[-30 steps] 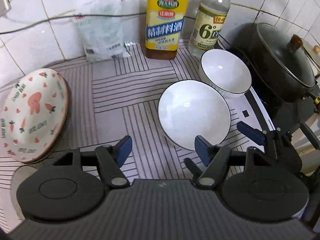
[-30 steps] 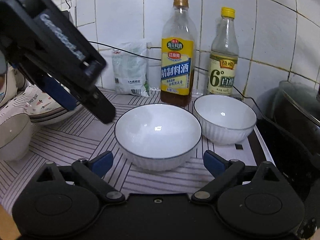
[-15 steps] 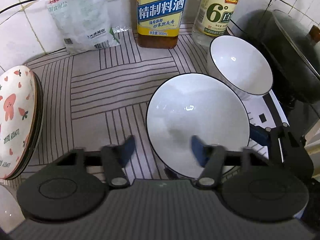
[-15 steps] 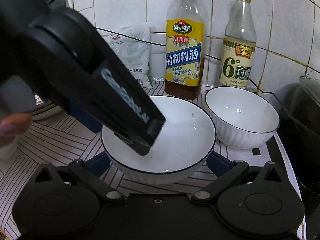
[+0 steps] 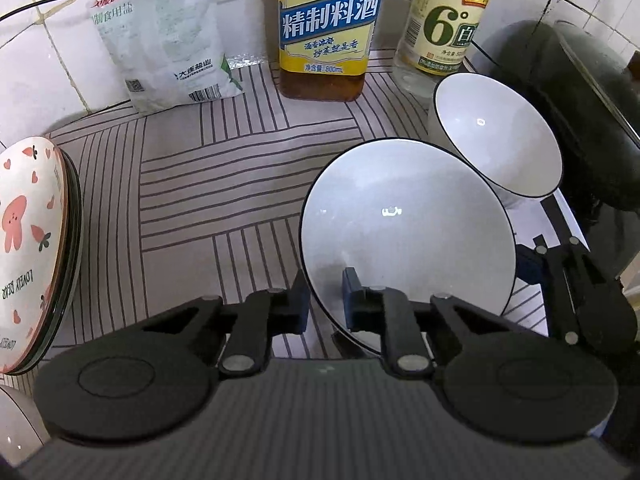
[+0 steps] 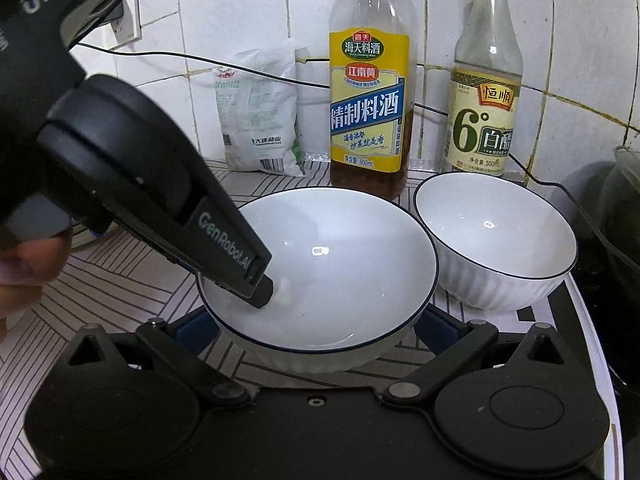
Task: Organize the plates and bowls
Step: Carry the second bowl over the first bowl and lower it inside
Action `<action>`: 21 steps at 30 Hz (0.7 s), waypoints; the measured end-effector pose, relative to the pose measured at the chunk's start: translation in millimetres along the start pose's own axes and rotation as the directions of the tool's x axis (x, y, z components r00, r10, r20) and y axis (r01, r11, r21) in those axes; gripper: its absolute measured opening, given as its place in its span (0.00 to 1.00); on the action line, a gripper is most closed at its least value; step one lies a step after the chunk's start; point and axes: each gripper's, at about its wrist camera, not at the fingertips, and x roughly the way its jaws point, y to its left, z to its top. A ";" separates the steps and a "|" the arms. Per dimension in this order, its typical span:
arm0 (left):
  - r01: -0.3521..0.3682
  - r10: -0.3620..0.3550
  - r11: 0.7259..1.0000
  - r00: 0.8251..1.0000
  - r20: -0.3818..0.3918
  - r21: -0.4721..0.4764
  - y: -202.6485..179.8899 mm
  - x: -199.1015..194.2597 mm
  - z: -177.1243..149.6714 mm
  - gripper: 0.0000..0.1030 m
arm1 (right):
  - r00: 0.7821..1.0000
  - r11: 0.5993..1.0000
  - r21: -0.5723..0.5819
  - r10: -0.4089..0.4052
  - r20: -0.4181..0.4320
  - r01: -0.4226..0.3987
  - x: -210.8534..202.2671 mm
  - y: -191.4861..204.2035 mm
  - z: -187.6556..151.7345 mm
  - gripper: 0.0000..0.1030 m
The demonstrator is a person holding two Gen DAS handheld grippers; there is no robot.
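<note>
Left gripper is clamped onto the near rim of the bigger white bowl, jaws just closed.
Right gripper is spread wide around that bowl, not pressing it. Nothing looks stacked yet: two white bowls are counted, smaller bowl beside it, patterned plates piled far left.

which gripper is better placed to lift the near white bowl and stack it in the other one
Left. The left hand-held gripper is already shut on the near white bowl's rim, one finger inside and one outside. The right hand-held gripper only straddles that bowl, jaws open, gripping nothing. The second white bowl sits just beside.
</note>
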 end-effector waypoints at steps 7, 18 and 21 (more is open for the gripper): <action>-0.012 0.012 1.000 1.000 0.000 0.016 1.8 -10.3 -6.4 0.15 | 1.000 1.000 0.021 0.000 0.000 0.000 0.9 3.4 0.8 1.00; -0.042 0.042 0.998 0.999 0.004 0.039 9.3 -46.9 -26.5 0.15 | 1.000 1.000 0.014 0.019 0.008 -0.019 -21.2 32.8 2.4 1.00; -0.049 0.049 0.998 0.999 0.010 0.042 13.9 -58.9 -33.6 0.15 | 1.000 1.000 0.002 0.023 0.000 -0.023 -28.6 43.9 5.7 1.00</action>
